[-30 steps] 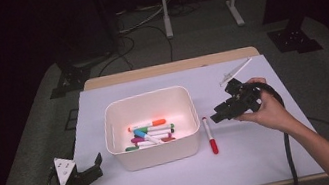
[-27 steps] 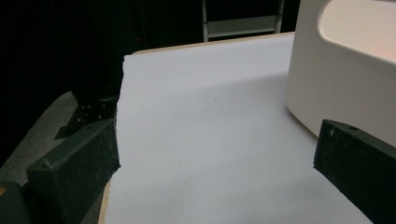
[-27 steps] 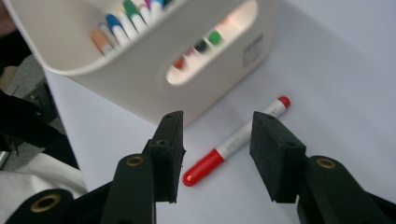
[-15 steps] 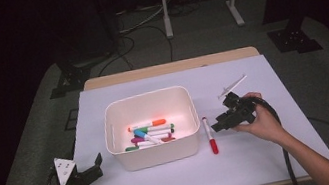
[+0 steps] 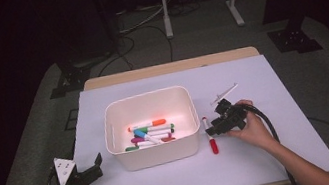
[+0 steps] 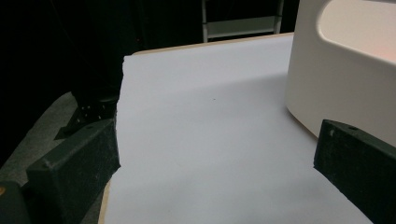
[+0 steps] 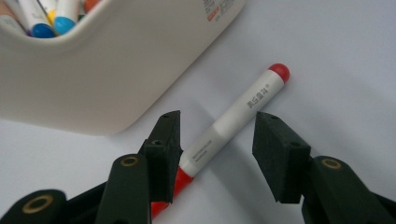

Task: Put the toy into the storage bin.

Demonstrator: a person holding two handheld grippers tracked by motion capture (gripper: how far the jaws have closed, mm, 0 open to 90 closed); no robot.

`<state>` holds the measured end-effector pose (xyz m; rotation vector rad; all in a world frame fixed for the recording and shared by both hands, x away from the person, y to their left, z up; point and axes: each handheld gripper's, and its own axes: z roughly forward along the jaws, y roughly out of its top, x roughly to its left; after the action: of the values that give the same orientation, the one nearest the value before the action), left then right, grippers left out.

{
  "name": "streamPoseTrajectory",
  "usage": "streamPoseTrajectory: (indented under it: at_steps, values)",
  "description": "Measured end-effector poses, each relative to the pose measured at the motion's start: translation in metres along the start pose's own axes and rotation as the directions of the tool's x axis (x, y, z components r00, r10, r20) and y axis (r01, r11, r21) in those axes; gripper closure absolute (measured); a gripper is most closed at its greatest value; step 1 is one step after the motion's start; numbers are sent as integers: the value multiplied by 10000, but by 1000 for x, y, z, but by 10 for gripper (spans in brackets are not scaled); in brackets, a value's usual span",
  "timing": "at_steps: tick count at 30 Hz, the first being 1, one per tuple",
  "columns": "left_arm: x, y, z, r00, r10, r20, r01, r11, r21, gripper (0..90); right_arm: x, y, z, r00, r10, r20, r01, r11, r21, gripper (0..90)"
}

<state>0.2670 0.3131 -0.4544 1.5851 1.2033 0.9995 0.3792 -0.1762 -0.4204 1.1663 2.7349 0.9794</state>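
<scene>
The red marker (image 7: 233,122) is lying flat on the white sheet (image 5: 276,104), just beside the right wall of the bin (image 5: 150,127), its length running roughly along that wall; it is resting on the sheet, not lifted. You are bringing your right gripper (image 7: 217,149) down over it, so the step in hand looks like the grasp before dropping it in with the other markers (image 5: 149,133); the 2 jaws are standing open at a middling width, 1 on each side of the white barrel, the near-bin one touching or all but touching it, the other a little apart. Next, I judge, you are needing to settle lower, centre the barrel and squeeze; then lift clear of the rim, since the bin wall is sitting close to that near jaw. Your left gripper (image 5: 89,172) is idling at the sheet's front left corner, jaws spread wide and holding nothing, pointing toward the bin.
</scene>
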Motion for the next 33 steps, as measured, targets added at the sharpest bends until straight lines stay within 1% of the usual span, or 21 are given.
streamPoseTrajectory:
  at_steps: [1, 2, 3, 4, 7, 8, 12, 16, 18, 22, 23, 24, 28, 30, 33]
  values:
    - [0, 0, 0, 10000, 6, -1, -6, 10000, -1, 0, -1, 0, 2, 9999, 65, -85, -65, 10000, 45, 503]
    - [0, 0, 0, 10000, 9, 3, -9, 10000, -2, 0, -1, 0, 4, 9999, 155, -55, -154, 9999, 44, 509]
    - [0, 0, 0, 10000, 8, 9, -8, 10000, -5, 0, -1, 1, 5, 9998, 179, 73, -180, 9998, 120, 511]
    - [0, 0, 0, 10000, 8, 9, -8, 10000, 1, 0, -1, 1, 7, 9999, 144, 78, -145, 9998, 131, 511]
    - [0, 0, 0, 10000, -8, 4, 8, 10000, -1, 0, 0, 1, 11, 9994, 197, 285, -204, 9995, 239, 511]
    - [0, 0, 0, 10000, 2, 7, -2, 10000, -1, 0, 0, 1, 12, 9993, 141, 355, -149, 9996, 226, 511]
    - [0, 0, 0, 10000, -6, 3, 6, 10000, 4, 0, 1, 1, 15, 9957, -116, 915, 79, 9991, 407, 525]
    - [0, 0, 0, 10000, -8, 4, 8, 10000, 2, 0, 1, -1, 14, 9923, -201, 1222, 138, 9985, 522, 541]
    - [0, 0, 0, 10000, -17, 0, 17, 10000, -1, 0, -1, -3, 12, 9913, -109, 1308, 38, 9985, 543, 555]
    - [0, 0, 0, 10000, -24, -5, 24, 10000, 21, 0, -6, -8, 7, 9856, 56, 1687, -173, 9975, 680, 586]
    - [0, 0, 0, 10000, -21, -6, 21, 10000, 9, 0, -7, -9, 6, 9824, 31, 1865, -181, 9967, 788, 598]
    - [0, 0, 0, 10000, -15, -1, 15, 10000, 4, 0, -9, -10, 5, 9784, -9, 2068, -168, 9963, 838, 629]
    - [0, 0, 0, 10000, -12, -8, 12, 10000, 2, 0, -11, -14, 2, 9732, 13, 2300, -202, 9966, 800, 684]
    - [0, 0, 0, 10000, 9, 3, -9, 10000, -3, 0, -11, -15, 2, 9719, 24, 2352, -215, 9967, 786, 702]
    - [0, 0, 0, 10000, -9, -5, 9, 10000, -3, 0, -12, -16, 1, 9695, -72, 2449, -127, 9968, 794, 746]
